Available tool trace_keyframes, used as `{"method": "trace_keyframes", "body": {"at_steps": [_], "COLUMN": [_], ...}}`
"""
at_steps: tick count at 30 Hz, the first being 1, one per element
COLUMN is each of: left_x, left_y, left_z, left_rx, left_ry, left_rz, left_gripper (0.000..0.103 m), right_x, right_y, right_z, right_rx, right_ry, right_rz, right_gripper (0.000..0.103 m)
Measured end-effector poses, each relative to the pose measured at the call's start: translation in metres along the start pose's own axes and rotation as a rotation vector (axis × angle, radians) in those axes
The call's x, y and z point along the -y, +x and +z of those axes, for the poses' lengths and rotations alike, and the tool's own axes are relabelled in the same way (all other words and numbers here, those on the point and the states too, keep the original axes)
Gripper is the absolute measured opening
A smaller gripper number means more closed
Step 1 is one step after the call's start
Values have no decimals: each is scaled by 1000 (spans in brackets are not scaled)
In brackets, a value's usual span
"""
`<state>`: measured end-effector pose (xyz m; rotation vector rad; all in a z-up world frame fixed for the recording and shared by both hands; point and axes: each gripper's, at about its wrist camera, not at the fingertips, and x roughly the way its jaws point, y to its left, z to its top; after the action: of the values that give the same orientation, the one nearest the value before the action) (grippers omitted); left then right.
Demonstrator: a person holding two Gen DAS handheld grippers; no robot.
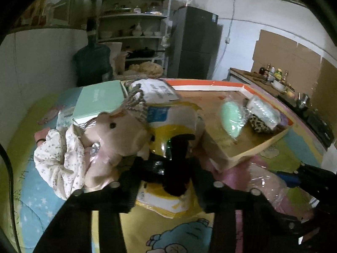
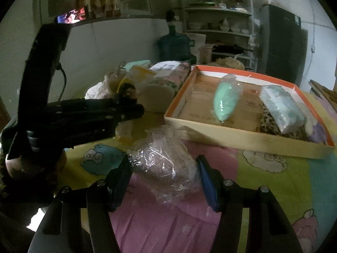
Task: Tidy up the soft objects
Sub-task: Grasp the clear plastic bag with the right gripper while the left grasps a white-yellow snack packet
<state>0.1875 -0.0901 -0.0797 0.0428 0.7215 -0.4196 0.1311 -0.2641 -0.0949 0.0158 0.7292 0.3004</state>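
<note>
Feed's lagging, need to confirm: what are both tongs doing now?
Left tongs: around a dark item, grip cannot be told.
Right tongs: closed on plastic-wrapped bundle.

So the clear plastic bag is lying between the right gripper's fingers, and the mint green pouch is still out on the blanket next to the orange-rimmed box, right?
Not quite. The clear plastic bag does lie between the right gripper fingers, but the mint green pouch is not on the blanket: it already lies inside the orange-rimmed box. The right wrist view shows this.
</note>
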Motion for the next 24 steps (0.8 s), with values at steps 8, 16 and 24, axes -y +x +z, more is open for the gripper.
{"method": "trace_keyframes", "body": {"at_steps": [8,16,24], "left_x": [0,13,36], "left_y": [-11,-39,-48], "left_z": [-4,6,23], "left_rx": [33,98,139], "left_ry": [-14,10,63], "left_rz": [-6,-17,-35], "left_gripper": [43,37,29], "right_x": [9,18,33], "right_y": [-5,-23,-45], "right_z": [-1,1,8], "right_rx": [22,79,139], "right_ry": [33,65,82], "right_rz": [4,-8,-51], "right_gripper": [63,63,63]}}
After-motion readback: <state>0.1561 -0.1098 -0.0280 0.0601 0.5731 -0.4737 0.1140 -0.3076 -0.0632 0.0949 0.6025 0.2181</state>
